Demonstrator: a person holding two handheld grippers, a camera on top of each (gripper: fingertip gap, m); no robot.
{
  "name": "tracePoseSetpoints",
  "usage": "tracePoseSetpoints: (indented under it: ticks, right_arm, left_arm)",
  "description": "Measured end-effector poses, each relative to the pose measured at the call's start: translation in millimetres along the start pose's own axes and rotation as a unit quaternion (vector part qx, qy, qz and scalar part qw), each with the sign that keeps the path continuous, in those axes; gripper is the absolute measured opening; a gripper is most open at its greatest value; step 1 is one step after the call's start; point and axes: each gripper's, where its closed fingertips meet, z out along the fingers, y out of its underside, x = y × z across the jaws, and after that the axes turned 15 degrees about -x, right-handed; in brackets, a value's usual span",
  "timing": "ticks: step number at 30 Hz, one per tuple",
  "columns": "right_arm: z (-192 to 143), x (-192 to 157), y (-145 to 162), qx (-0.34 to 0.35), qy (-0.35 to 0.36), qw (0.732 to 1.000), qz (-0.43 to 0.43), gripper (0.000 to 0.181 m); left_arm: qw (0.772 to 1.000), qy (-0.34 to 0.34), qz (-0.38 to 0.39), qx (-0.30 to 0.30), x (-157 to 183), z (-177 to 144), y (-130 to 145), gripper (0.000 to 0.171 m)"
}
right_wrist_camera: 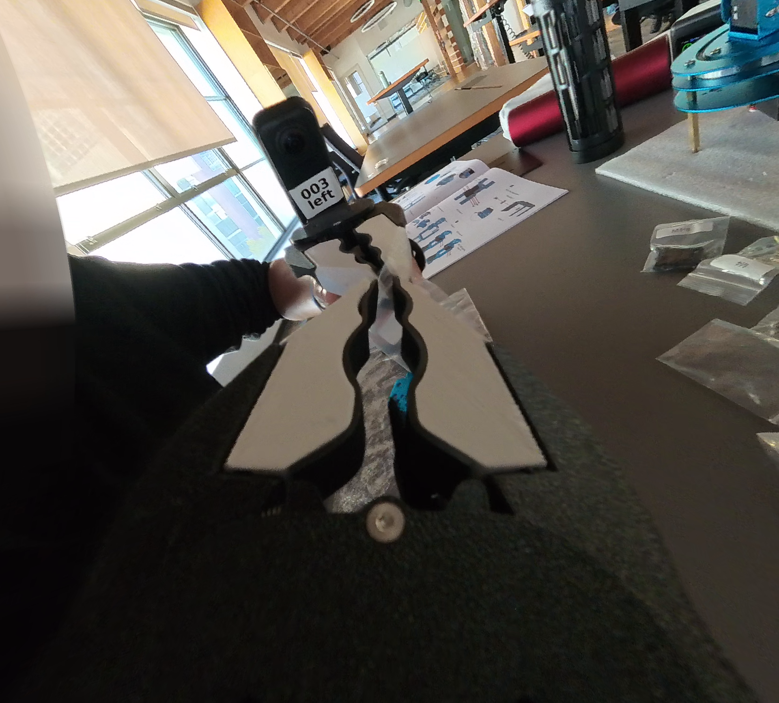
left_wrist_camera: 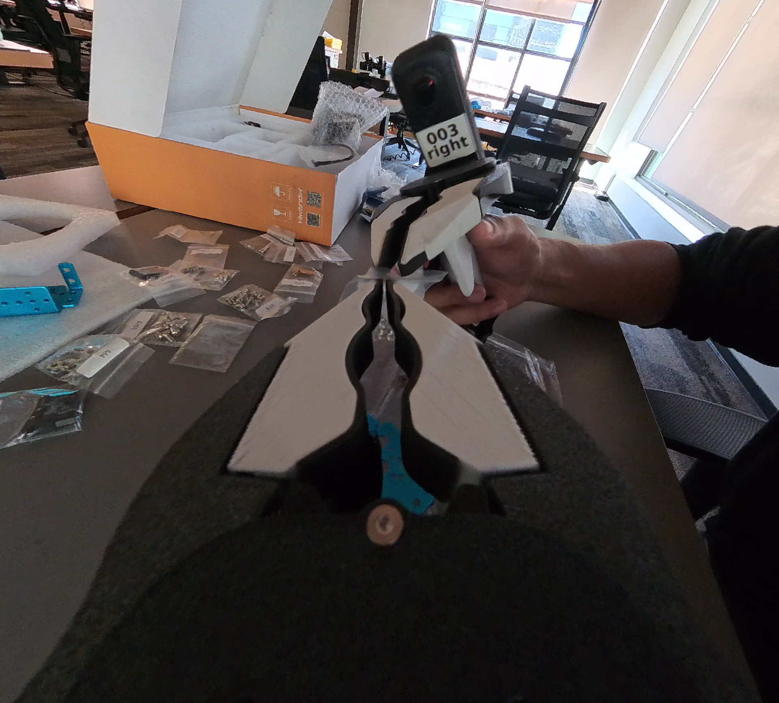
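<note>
Clear plastic bag [left_wrist_camera: 381, 349] getting pinched at 12 o'clock by both left gripper [left_wrist_camera: 382, 289] and right gripper [right_wrist_camera: 381, 282], blue part [left_wrist_camera: 394, 467] inside.

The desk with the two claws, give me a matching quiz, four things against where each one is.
Things:
1. clear plastic bag with a blue metal part
2. orange and white cardboard box
3. open instruction booklet
4. black mesh-patterned bottle

Places:
A. standing beside a red cylinder
B. pinched between the left claw and right claw
C. lying flat behind the left claw
D. lid up, behind small screw bags

Pairs: 1-B, 2-D, 3-C, 4-A
</note>
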Motion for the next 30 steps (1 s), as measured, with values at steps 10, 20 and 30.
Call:
tracePoseSetpoints:
  ticks: [10, 20, 30]
  right_arm:
    - [1.2, 15.2, 6.9, -0.054, 0.139, 0.985, -0.088, 0.004]
    - [-0.3, 17.1, 3.3, -0.063, 0.215, 0.965, -0.139, 0.0]
    - [-7.1, 14.0, -4.1, -0.037, 0.188, 0.975, -0.113, 0.0]
  left_arm:
    - [0.999, -0.042, 0.008, -0.024, -10.5, 3.2, 7.1, 0.0]
    - [0.997, -0.063, 0.019, -0.028, -14.8, 1.8, 5.7, 0.0]
    - [0.998, 0.05, -0.041, 0.004, 2.4, -5.5, -7.0, 0.021]
